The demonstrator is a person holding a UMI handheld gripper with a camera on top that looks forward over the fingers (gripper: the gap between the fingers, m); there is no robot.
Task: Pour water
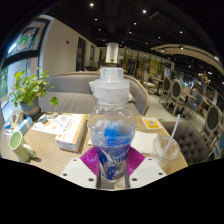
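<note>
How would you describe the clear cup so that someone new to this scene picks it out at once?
Start at the wooden table, where the gripper is shut on a clear water bottle with a blue label. Just right of the bottle stands the clear cup. It is see-through with a straw leaning out of it, unlike the green mug at the far left.

The clear plastic bottle (111, 125) is showing a blue label with white lettering and a whitish translucent cap, and the gripper (112, 165) fingers pressing on it are wearing magenta pads over pale grey bodies. On the light tan, woven-looking table (70, 108), a pale green mug (19, 143) is sitting by a cream-coloured booklet (62, 128), with a small yellow card (150, 124) and a clear glass (166, 149) off to the other side. A plant (30, 92) is spreading bright green leaves.
</note>
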